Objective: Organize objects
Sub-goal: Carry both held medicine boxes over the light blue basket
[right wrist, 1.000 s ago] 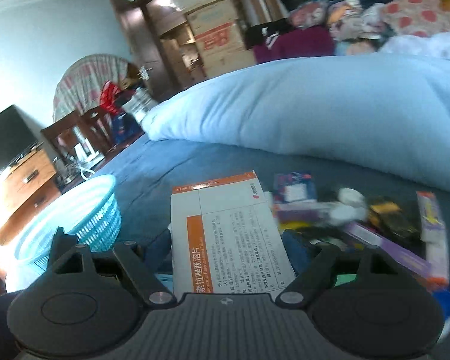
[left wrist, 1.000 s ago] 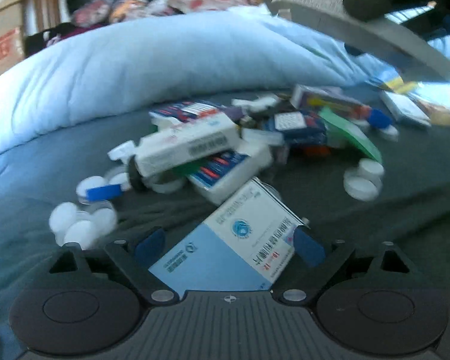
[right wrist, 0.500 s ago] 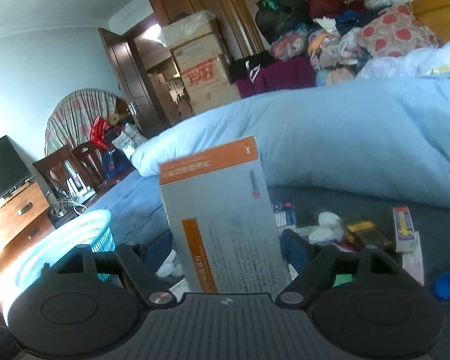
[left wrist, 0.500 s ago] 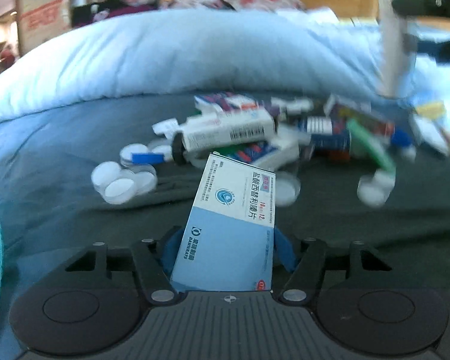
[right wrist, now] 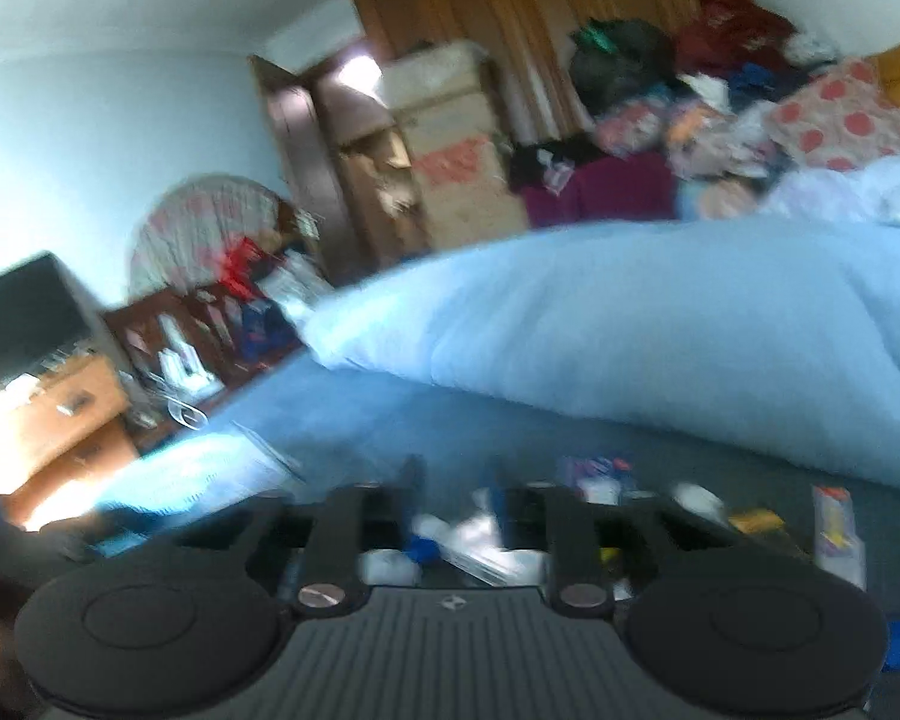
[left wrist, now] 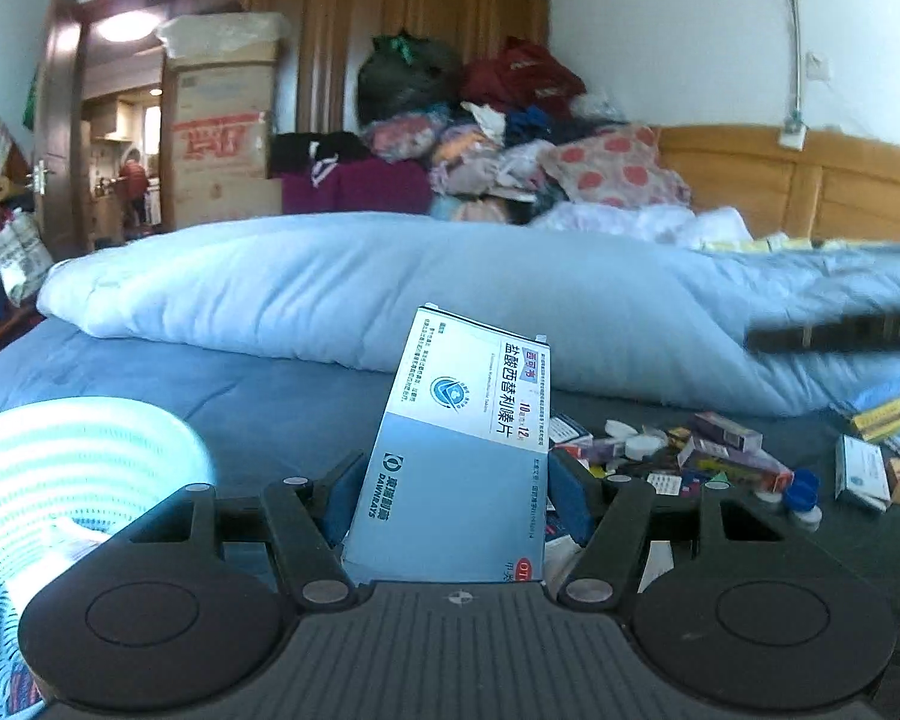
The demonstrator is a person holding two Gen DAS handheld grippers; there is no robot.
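Where quilt bulges, medicine clutter lies below; basket left.

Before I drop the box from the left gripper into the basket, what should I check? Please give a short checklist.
1. Box gripped firmly by the left gripper: ok.
2. Basket in sight: ok, lower left.
3. Box above the basket opening: not ok, the basket lies off to the left.
4. Room inside the basket: cannot tell, little of it shows.
5. Right gripper empty: ok, its jaws are closing with nothing between them.
6. Right gripper away from the basket: cannot tell, its view is blurred.
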